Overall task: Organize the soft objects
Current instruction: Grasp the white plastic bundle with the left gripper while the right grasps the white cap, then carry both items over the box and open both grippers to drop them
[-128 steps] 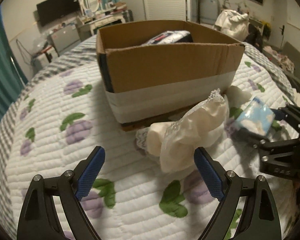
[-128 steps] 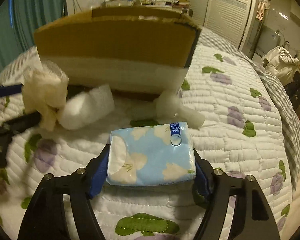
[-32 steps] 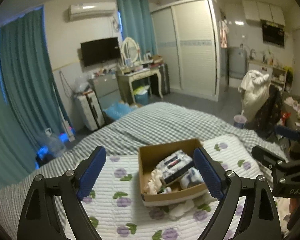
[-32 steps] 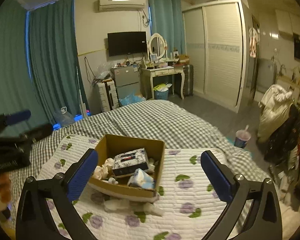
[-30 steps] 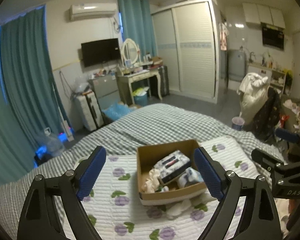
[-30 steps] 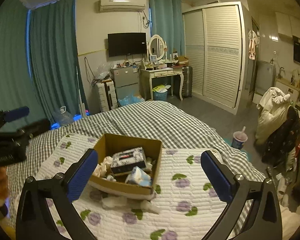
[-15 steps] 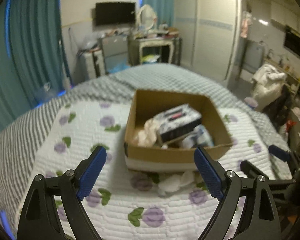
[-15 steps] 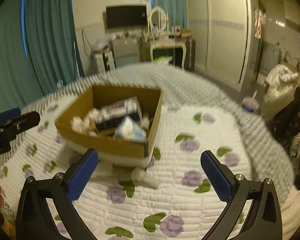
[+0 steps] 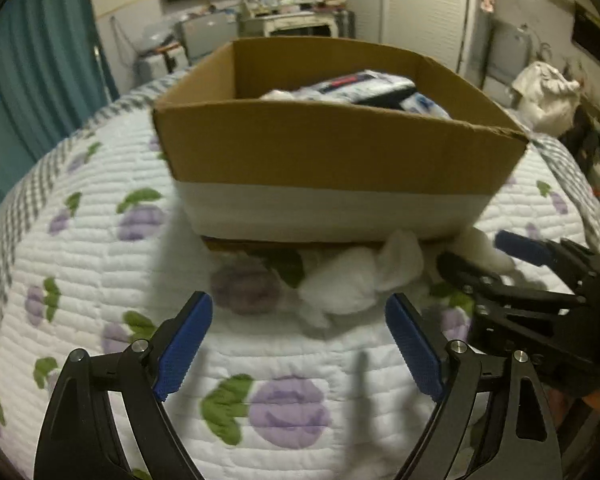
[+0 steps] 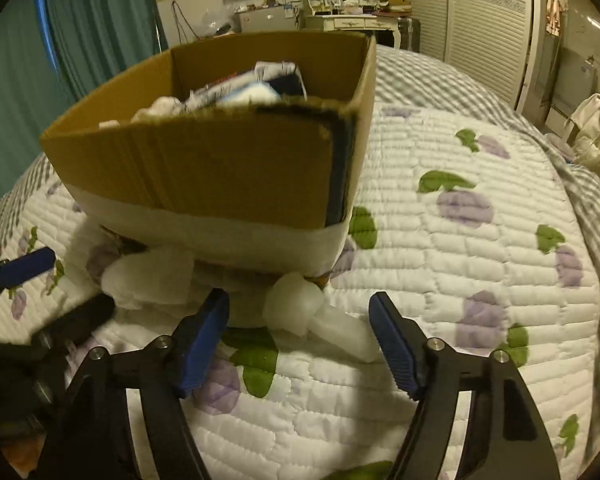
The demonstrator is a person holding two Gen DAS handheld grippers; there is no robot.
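A cardboard box (image 9: 332, 148) with a white band stands on the quilted bed; it holds tissue packs (image 9: 364, 88) and soft white items. It also shows in the right wrist view (image 10: 204, 168). A white soft wad (image 9: 356, 280) lies on the quilt against the box's front, just ahead of my open, empty left gripper (image 9: 300, 344). My right gripper (image 10: 298, 340) is open and empty, its fingers either side of a white foam piece (image 10: 316, 320). Another white wad (image 10: 148, 280) lies to its left. The right gripper also shows in the left wrist view (image 9: 500, 256).
The white quilt (image 10: 480, 240) with purple flowers covers the bed, grey checked bedding beyond it. Teal curtains (image 9: 32, 80) hang at left. A dresser with mirror (image 10: 340, 12), a TV and white wardrobe doors stand behind. The left gripper (image 10: 32, 280) shows at the right view's left edge.
Both grippers have dropped from high above the bed to just over the quilt, close in front of the box. The right gripper's jaws have narrowed around the foam piece.
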